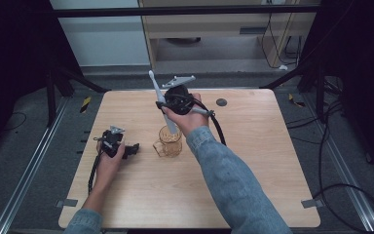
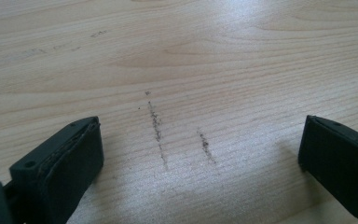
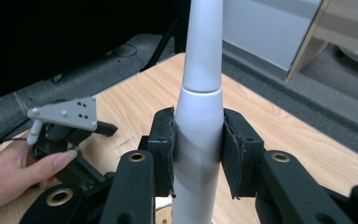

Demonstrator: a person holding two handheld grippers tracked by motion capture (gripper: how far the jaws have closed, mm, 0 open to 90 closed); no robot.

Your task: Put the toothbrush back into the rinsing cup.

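Work in hand: an electric toothbrush (image 1: 161, 100) was held above an amber glass mug (image 1: 169, 142) that stood near the middle of the table (image 1: 253, 161).

Right gripper (image 1: 171, 103): it was clamped on the toothbrush's white handle, one black pad pressed to each side, as the right gripper view made plain (image 3: 198, 140).

Toothbrush position: in the high view it stood tilted, brush head up and away from the person, with its lower end at or just inside the mug's rim; whether it touched the glass could not be told.

Left gripper (image 1: 131, 148): it was released, its jaws spread wide with bare wood between them, low over the table to the left of the mug and apart from it.

Progress, as a judgement: the toothbrush was either going into the mug or coming out of it, and the frames did not settle which. It was not resting free in the mug, and the grasp had not been let go.

High view alone: the mug, the brush head and the placing of both hands.

Right gripper view alone: the pad contact on the handle, and the person's left hand (image 3: 14, 170) on its gripper farther off.

Left gripper view alone: the open gap (image 2: 200, 154) and dark scuff marks (image 2: 157, 133) on the wood.
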